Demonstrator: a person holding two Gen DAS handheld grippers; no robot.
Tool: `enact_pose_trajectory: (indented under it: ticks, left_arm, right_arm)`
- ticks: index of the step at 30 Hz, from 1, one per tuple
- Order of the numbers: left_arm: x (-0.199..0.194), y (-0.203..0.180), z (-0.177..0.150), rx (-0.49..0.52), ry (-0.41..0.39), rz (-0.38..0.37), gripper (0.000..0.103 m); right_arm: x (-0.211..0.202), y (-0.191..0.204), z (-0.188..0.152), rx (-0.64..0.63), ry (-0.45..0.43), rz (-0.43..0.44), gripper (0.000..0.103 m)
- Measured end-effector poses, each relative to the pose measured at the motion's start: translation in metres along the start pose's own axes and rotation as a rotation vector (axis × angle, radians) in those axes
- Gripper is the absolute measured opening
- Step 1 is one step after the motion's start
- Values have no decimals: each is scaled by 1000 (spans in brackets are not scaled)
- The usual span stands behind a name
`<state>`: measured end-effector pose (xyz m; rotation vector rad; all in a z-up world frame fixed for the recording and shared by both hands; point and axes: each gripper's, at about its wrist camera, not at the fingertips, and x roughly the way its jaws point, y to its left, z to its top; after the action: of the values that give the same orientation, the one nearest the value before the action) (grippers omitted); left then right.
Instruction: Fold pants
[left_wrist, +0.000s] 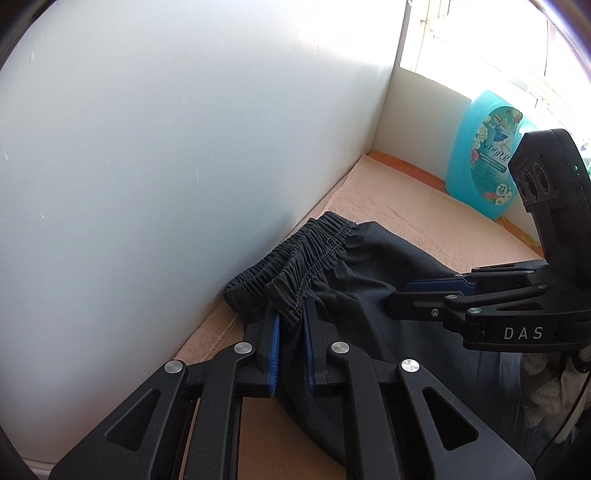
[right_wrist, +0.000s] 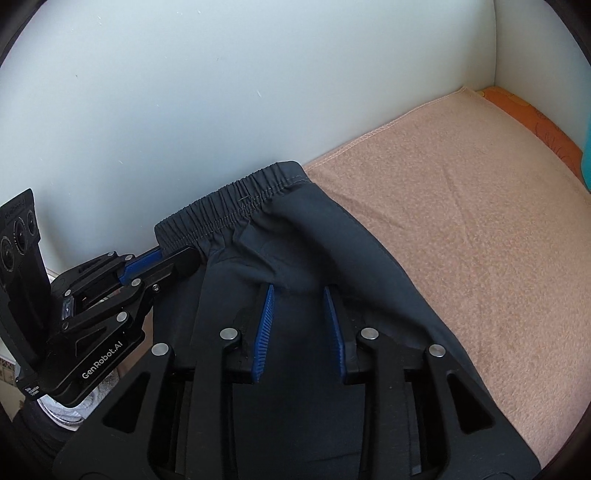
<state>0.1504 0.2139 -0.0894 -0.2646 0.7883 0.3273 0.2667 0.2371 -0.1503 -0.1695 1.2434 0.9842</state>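
Grasping the pants (left_wrist: 354, 266) waistband, left hand-held gripper (left_wrist: 291, 325); right hand-held gripper (right_wrist: 299, 291) spread over them.

My left gripper (left_wrist: 291, 321) sat low, its jaws pinched nearly shut. My right gripper (right_wrist: 301, 291) reached in just beside it, jaws parted.

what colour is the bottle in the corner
Turquoise blue bottle with a floral fairy label, clearest in the left wrist view.
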Motion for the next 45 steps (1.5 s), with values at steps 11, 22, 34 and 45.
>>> enact_pose_trajectory:
  ticks: [11,22,34,45]
  left_arm:
    - [17,12,-1,-65,67,56,51]
    - [20,-7,0,23,54,36,15]
    - [-20,-55,-17,252,-76,-6,13]
    - [-40,-99,-43,470,-145,24,13]
  right_arm:
    - [3,9,-4,-15,-16,-5,36]
    - [-10,-5,-4,24,-25,31,36]
    - [-53,-49,13,263,-84,258,58]
    - [-30,-39,37,272,31,243,58]
